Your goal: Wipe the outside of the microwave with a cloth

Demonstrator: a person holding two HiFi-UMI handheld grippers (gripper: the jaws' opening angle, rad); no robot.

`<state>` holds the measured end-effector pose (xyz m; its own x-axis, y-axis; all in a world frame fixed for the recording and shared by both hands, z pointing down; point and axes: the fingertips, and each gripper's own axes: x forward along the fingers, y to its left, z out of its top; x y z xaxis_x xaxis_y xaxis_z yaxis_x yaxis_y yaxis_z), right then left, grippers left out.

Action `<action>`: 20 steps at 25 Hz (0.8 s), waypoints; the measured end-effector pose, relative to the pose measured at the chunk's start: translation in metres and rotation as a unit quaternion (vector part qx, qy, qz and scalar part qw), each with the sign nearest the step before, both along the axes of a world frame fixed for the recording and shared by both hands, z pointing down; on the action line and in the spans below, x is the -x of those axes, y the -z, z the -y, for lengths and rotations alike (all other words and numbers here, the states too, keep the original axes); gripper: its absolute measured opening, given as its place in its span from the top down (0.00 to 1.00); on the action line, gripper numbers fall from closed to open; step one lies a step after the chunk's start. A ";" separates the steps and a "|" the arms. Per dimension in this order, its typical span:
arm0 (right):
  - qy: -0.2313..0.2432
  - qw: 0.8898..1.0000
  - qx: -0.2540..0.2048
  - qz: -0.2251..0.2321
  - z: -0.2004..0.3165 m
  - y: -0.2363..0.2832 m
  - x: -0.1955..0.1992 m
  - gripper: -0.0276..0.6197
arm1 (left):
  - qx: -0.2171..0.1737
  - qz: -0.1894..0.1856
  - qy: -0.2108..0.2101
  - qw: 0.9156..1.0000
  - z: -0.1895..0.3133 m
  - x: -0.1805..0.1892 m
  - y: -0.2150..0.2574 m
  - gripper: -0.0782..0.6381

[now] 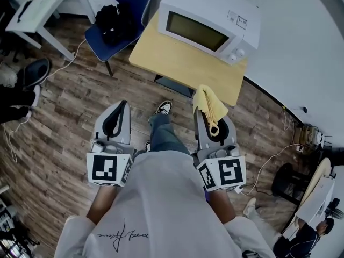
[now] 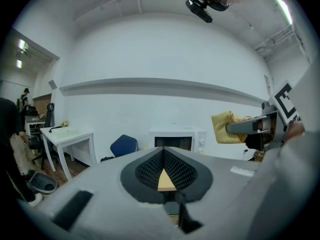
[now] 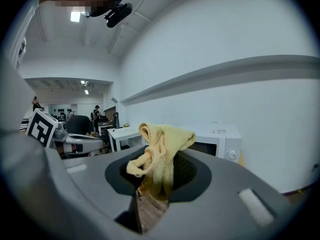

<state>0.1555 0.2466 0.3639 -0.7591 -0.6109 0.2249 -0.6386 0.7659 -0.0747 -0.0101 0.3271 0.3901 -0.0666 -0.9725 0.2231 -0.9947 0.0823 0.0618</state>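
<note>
"What's worn?"

"A pale grey short-sleeved T-shirt (image 1: pixel 161 198) with dark script, perhaps a signature; blue jeans (image 1: pixel 163 136); a black-and-white shoe (image 1: pixel 164 108)."

"Any markings?"

"Black-and-white square markers on the left cube (image 1: pixel 109 168) and the right cube (image 1: pixel 223 173), mounted on grey shells with black linings."

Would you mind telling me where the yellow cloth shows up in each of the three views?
Head view: right of centre, the yellow cloth hangs from the tip of the right gripper.
Left gripper view: at the right, mid-height, to the right of the white microwave.
Right gripper view: centre, clamped between the jaws.
Shared landmark: the white microwave, visible in all three views.
</note>
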 end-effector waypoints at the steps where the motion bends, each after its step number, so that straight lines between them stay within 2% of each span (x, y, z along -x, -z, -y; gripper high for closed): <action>1: -0.006 1.000 0.003 0.000 0.013 -0.001 0.002 0.78 | -0.001 0.000 0.001 1.000 0.012 0.004 0.001 0.91; 6: -0.037 0.999 0.009 -0.001 0.083 0.000 0.014 0.79 | -0.012 0.016 -0.016 1.000 0.084 0.023 0.016 0.91; 10: -0.042 0.999 0.031 0.006 0.133 0.000 0.025 0.79 | -0.019 -0.004 -0.043 0.999 0.144 0.029 0.023 0.91; 13: -0.053 0.998 0.038 0.008 0.171 0.004 0.028 0.79 | -0.011 0.006 -0.049 0.999 0.188 0.035 0.025 0.91; 20: -0.088 0.994 0.060 0.016 0.253 0.003 0.023 0.79 | -0.011 -0.003 -0.094 0.996 0.278 0.033 0.028 0.91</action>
<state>0.1329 -0.0066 0.3606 -0.6512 -0.7048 0.2815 -0.7573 0.6274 -0.1810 -0.0428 0.0495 0.3617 0.1179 -0.9722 0.2023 -0.9920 -0.1062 0.0676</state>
